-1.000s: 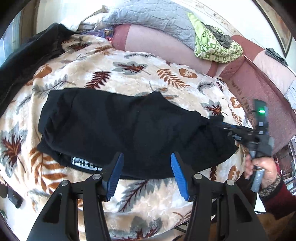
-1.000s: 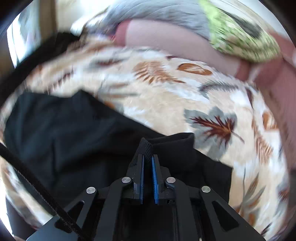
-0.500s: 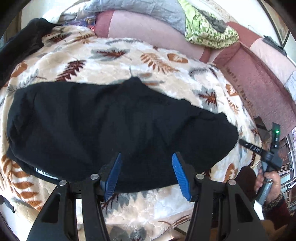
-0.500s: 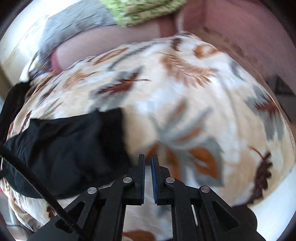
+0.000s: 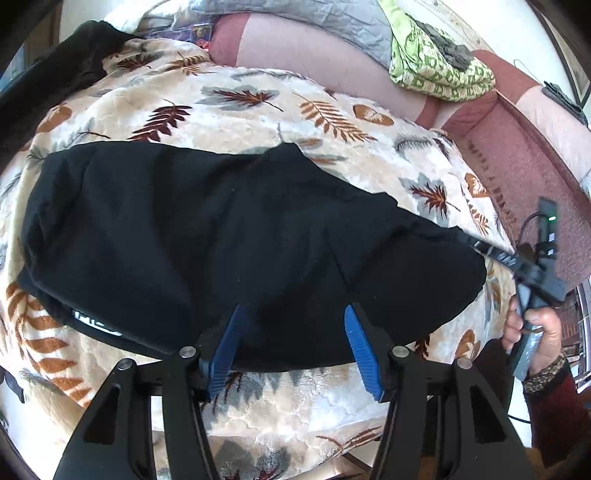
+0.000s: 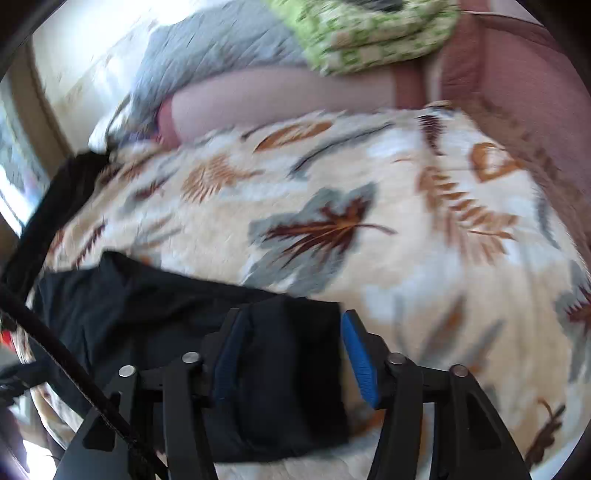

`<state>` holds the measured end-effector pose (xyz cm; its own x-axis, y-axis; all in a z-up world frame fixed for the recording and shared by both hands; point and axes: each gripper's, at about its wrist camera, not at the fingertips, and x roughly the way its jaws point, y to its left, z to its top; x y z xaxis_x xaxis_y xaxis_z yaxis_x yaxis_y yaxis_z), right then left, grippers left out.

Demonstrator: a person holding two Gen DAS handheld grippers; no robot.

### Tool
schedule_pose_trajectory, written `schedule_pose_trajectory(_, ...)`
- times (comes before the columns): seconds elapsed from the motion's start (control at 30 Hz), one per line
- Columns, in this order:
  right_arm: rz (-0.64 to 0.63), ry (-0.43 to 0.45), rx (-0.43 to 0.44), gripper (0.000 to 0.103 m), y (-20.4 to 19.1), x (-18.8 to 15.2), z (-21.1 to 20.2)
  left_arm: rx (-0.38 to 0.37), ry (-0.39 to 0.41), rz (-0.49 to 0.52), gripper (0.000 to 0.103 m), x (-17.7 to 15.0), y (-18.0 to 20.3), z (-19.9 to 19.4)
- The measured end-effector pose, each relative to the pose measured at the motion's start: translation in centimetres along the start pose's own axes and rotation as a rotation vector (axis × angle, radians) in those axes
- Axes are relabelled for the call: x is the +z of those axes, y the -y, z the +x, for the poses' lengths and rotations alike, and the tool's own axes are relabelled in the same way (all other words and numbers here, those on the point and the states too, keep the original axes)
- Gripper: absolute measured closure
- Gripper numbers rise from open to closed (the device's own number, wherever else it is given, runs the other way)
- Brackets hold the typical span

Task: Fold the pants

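Black pants [image 5: 229,236] lie spread flat across a leaf-print blanket [image 5: 258,107], with a white label near their left front edge. My left gripper [image 5: 291,317] is open, its blue pads just above the pants' near edge, holding nothing. My right gripper [image 6: 293,325] is open, with the pants' right end [image 6: 288,373] lying between its pads. The right gripper also shows in the left wrist view [image 5: 491,253], at the pants' right end, held by a hand.
A pink sofa back [image 5: 295,48] runs behind the blanket, with a grey quilt [image 5: 314,18] and a green patterned cloth [image 5: 436,70] on it. A dark garment [image 5: 59,70] lies at the far left. The blanket's front edge drops off close to me.
The right gripper, shut a second ago on the pants' end, swung away to the right, then came back and opened around that end. The left gripper stayed open near the front edge.
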<state>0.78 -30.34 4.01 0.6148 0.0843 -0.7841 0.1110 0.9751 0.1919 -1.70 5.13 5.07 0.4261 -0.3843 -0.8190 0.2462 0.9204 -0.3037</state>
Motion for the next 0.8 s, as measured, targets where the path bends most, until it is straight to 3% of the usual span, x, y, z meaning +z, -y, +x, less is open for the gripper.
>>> schedule_pose_trajectory(0.03,-0.025,-0.035,0.008,0.082,-0.7,0.0,0.9,-0.001,0.005,-0.009,0.045,0.0,-0.2,-0.1)
schedule_pose_trajectory(0.07,-0.047,-0.066,0.012,0.098,-1.2,-0.1,1.4,-0.001,0.010,-0.017,0.045,0.0,-0.5,-0.3)
schedule_pose_trajectory(0.17,-0.079,-0.045,-0.033,0.098,-1.9,-0.6,1.0,-0.002,0.017,-0.035,0.045,0.2,-0.9,-0.3)
schedule_pose_trajectory(0.43,0.103,-0.049,-0.080,0.099,2.6,-1.1,0.4,0.001,-0.010,-0.034,0.045,-0.3,-0.8,0.6)
schedule_pose_trajectory(0.7,0.089,-0.043,-0.115,0.097,2.9,-1.7,0.1,0.051,-0.048,-0.016,0.039,-1.4,-0.8,2.3)
schedule_pose_trajectory(0.8,0.108,-0.053,-0.169,0.070,4.1,-2.5,0.2,0.048,-0.038,0.001,0.030,-1.7,-0.4,2.4)
